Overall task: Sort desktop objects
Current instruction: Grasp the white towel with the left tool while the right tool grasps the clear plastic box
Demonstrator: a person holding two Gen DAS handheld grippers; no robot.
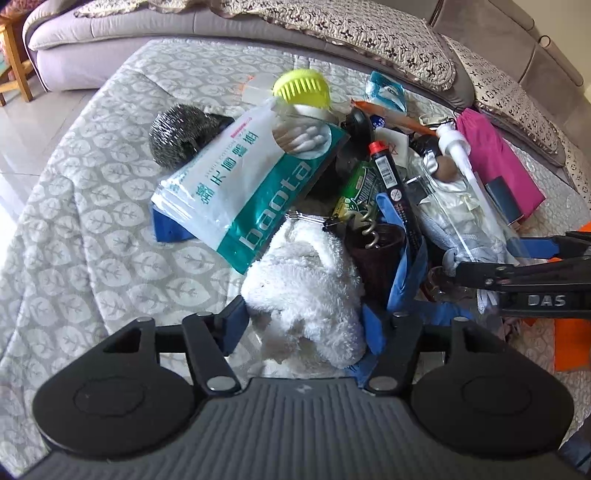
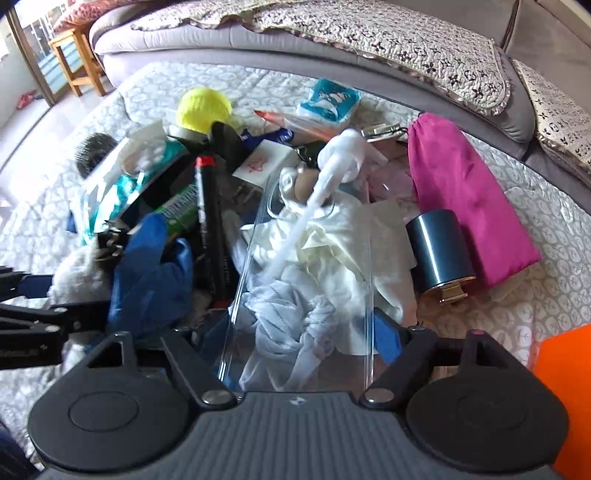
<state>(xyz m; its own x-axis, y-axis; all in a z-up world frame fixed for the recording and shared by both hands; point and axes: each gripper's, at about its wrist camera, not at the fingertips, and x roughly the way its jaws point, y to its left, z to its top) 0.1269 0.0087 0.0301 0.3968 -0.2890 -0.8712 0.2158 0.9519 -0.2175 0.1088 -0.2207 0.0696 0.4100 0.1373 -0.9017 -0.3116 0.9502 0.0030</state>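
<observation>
Clutter pile mid-quilt; open quilt left, sofa behind.

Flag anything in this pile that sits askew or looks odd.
The cotton-swab packet leans tilted, propped against the clutter with one corner off the quilted cover. The clear bottle lies on its side, stuffed with white cloth.

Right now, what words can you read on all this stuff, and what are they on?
"baota": on the green and white packet, which also carries Chinese print.
"DAS": on the right tool's black arm.
Black tube with red cap: label too small to read.
Green wrapper: lettering too blurred.
</observation>
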